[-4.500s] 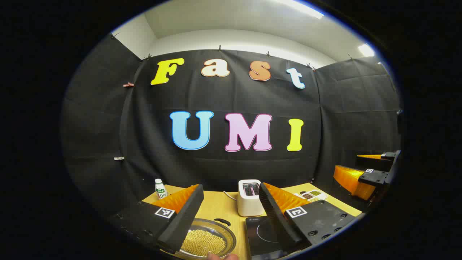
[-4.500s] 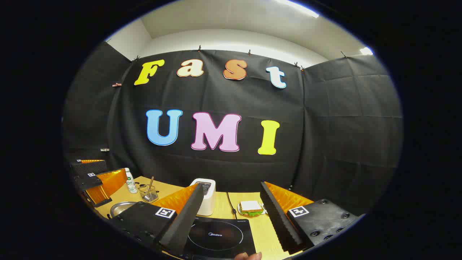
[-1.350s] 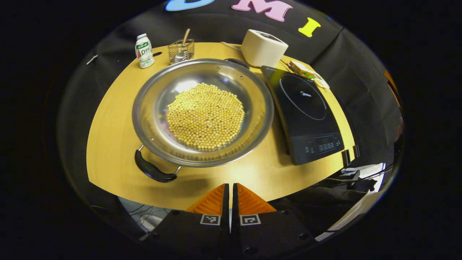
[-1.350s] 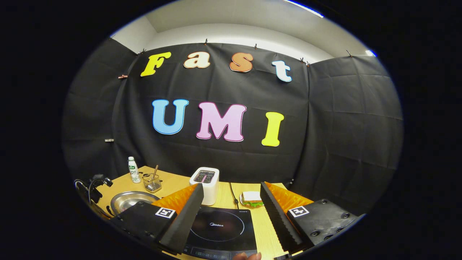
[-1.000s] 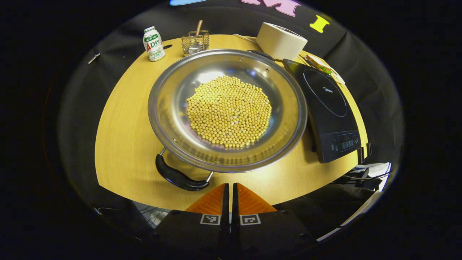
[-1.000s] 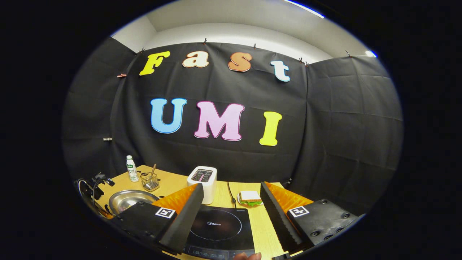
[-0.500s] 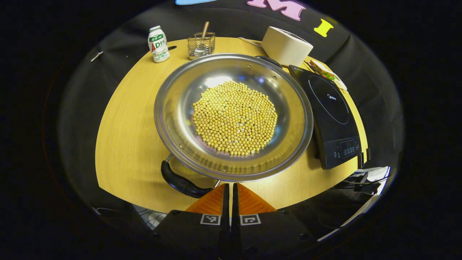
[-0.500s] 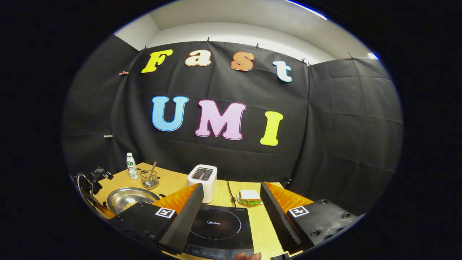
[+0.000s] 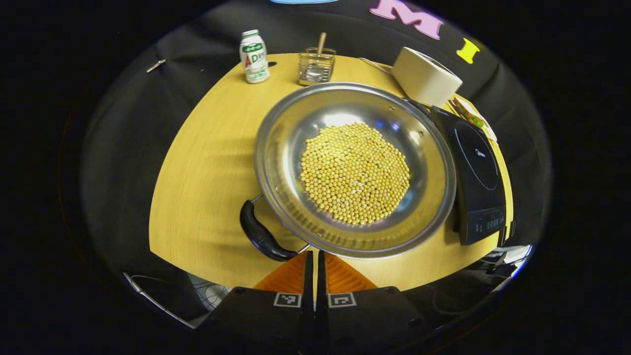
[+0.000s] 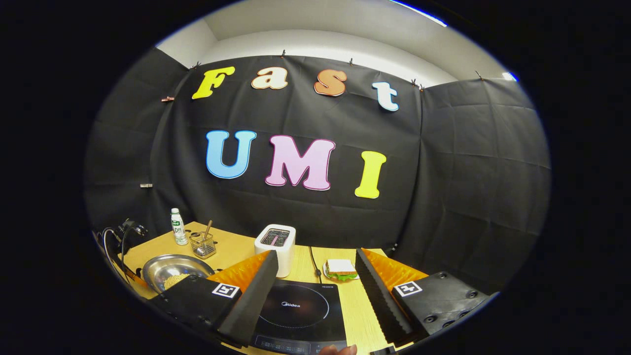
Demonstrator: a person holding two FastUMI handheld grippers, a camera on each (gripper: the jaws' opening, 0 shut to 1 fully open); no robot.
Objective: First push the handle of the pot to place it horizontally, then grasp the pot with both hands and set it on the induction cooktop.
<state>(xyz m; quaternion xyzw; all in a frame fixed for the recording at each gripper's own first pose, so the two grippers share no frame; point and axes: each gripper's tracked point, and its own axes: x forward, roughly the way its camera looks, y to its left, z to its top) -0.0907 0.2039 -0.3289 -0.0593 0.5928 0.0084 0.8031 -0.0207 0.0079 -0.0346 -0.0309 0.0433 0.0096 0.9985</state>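
Right, my left gripper [image 9: 314, 256], fingers pressed together on nothing, sits just beside the pot [image 9: 352, 167] handle [image 9: 262, 234] w/ pot next to cooktop [image 9: 475, 175]; right gripper [image 10: 315, 291] gapes wide over cooktop; a hard shove could spill beans [image 9: 355, 172].

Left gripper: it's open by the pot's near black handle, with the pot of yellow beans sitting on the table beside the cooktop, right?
Not quite: the left gripper is shut, its fingers pressed together with nothing between them, as the left gripper view shows. The rest holds: it sits by the near black handle, and the pot of yellow beans rests on the table beside the cooktop.
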